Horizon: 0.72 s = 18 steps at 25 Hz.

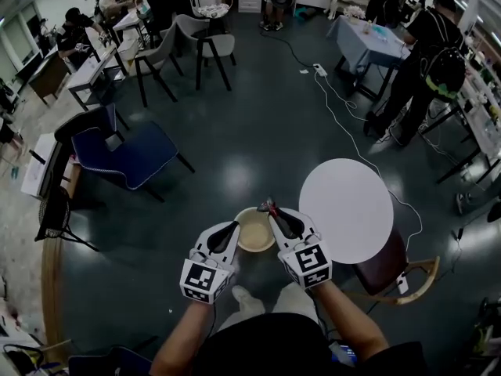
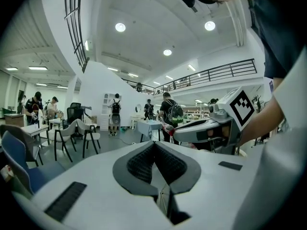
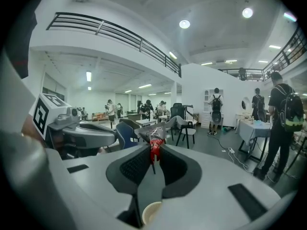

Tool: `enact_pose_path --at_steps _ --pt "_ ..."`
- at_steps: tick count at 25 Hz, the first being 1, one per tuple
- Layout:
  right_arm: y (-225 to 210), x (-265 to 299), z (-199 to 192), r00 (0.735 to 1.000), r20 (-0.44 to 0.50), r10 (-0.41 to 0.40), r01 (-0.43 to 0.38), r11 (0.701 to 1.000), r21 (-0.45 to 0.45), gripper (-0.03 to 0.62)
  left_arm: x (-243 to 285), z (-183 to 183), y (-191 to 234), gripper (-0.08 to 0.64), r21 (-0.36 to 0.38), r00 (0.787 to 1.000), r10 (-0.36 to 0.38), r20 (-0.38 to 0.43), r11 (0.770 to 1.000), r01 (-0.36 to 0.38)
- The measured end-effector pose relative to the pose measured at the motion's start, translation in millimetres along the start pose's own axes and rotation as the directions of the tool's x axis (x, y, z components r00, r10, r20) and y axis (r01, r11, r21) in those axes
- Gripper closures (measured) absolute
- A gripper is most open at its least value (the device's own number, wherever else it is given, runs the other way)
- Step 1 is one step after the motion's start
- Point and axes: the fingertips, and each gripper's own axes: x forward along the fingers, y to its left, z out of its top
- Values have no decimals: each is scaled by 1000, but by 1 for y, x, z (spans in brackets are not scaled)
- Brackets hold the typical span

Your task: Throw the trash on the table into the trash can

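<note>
**A:** 2 grippers, side by side. What does each one hold?

**B:** The right gripper (image 3: 154, 152) has its jaws nearly together, pinched on a small wrapper (image 3: 153, 145). The left gripper (image 2: 154, 146) has its jaws closed against each other with nothing between them.

**A:** Which way does the wrapper lie?

**B:** In the right gripper view its long axis runs along the jaws, pointing forward and away from the camera. The red part sits between the pads. A crinkled silvery end sticks out past the tips and flares a little to the left. 1 thin dark strip hangs down from the red part into the gap between the jaws.

**A:** Where is it relative to the trash can?

**B:** In the head view the beige round trash can (image 1: 258, 248) stands on the dark floor right in front of the person. Both grippers reach over its near rim, the left one at its left edge and the right one at its right edge. The wrapper shows at the right gripper's tip, over the can's far rim. It is up in the air and not in the can. The right gripper view also shows the can's rim low down, under the jaws.

**A:** And the table?

**B:** The round white table (image 1: 348, 210) stands just to the right of the can, and its top looks bare. 1 blue chair (image 1: 129, 155) stands well off to the left.
</note>
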Motion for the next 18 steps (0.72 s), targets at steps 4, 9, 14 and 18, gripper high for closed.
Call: enact_pose_path --at_steps 4,9,14,18 --pt "3 16 -14 999 -32 6 -5 1000 31 525 2 -18 14 545 -31 999 9 -35 999 -10" --pt "3 39 -34 997 -69 30 -26 999 45 525 9 -43 31 545 -72 998 30 -61 997 -34" --pt "-12 62 -69 993 -111 50 -41 996 84 525 26 -65 53 545 -92 993 81 -83 992 -89" --pt "-22 85 -102 986 -153 68 -52 993 110 525 43 -88 70 545 -151 990 97 -100 982 -112"
